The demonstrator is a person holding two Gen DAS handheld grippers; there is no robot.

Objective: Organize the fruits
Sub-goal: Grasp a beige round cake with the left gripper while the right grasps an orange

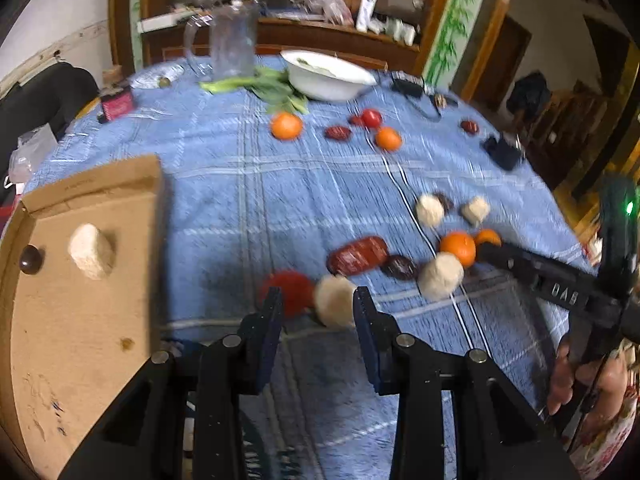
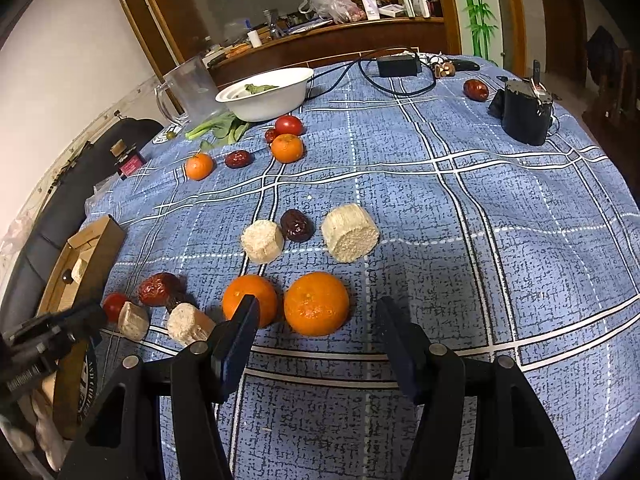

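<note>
Since the round table (image 2: 480, 208) under its blue checked cloth carries everything, start there: fruit lies scattered from the frame's middle to its lower left. At the left edge of the left wrist view sits the brown cardboard box (image 1: 80, 320), already holding a pale fibrous chunk and a small dark round fruit; the right wrist view shows only its corner. Centre-bottom of the right wrist view, the larger orange mandarin (image 2: 316, 304) rests on the cloth between the right gripper (image 2: 316, 320) fingers, which stand apart and not touching it. It looks light, firm yet yielding, with slightly slick peel, so I would take it across its widest middle. The left gripper (image 1: 318, 300) has narrow, empty fingers just before a pale cut cylinder (image 1: 334, 300) and a red tomato (image 1: 290, 290).
</note>
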